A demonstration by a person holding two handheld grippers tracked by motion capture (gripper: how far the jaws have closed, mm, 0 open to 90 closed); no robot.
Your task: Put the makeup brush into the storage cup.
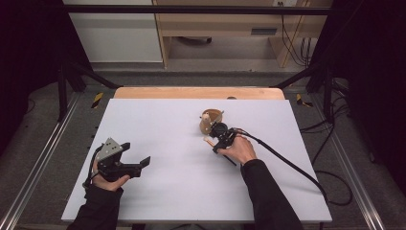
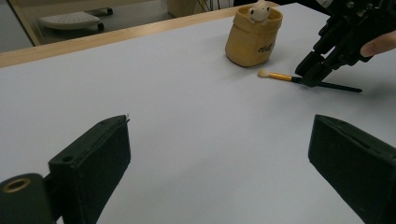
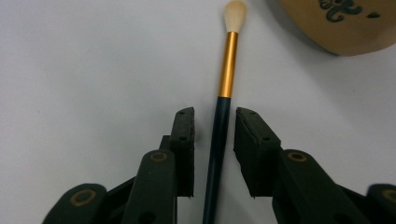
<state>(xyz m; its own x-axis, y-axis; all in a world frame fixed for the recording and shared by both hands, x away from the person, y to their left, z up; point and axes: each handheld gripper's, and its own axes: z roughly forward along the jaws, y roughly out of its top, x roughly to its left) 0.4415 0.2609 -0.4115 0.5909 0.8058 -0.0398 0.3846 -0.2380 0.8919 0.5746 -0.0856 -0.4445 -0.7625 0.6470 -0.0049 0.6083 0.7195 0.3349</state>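
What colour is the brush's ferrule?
Gold, on the brush; clearest in the right gripper view.

On the table (image 1: 158,187) a brush (image 3: 223,107) lies just beside a pouch (image 2: 253,37), between the right gripper's (image 3: 214,122) jaws, the left gripper (image 1: 136,164) well apart at the near left

Slim make-up brush (image 3: 223,88) with cream bristle tip, gold ferrule and dark handle, lying flat on the white table, centre of the right gripper view, tip toward the top edge, near the tan fabric pot (image 2: 252,36) at upper right.
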